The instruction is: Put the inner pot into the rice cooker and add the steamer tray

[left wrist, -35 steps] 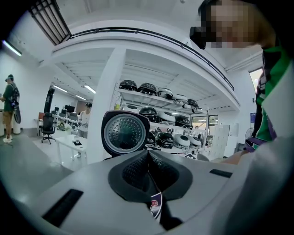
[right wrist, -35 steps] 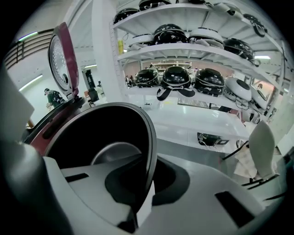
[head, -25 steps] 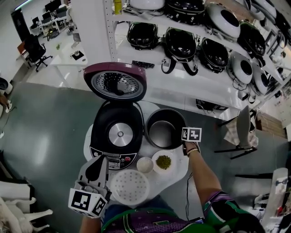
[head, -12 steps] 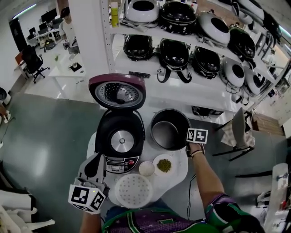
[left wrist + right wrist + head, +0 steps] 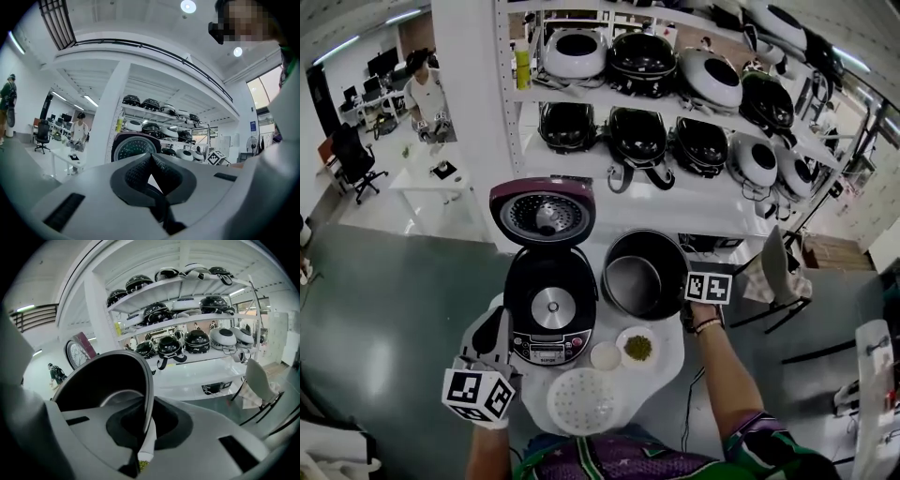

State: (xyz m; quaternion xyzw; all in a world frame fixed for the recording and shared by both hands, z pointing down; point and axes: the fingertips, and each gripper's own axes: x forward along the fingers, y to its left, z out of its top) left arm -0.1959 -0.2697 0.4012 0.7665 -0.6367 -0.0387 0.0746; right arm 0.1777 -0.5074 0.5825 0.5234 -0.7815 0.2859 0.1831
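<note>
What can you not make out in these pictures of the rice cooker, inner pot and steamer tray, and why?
Head view: panel print on the rice cooker, too small.
Head view: whether the inner pot is clear of the table; camera looks straight down.
Left gripper view: the steamer tray, hidden behind the left gripper itself.
Right gripper view: the cooker's body, behind the pot.

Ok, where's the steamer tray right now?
Head view, bottom centre: the steamer tray lies at the table's near edge, just in front of the white bowl and bean dish, beside the left gripper.
</note>
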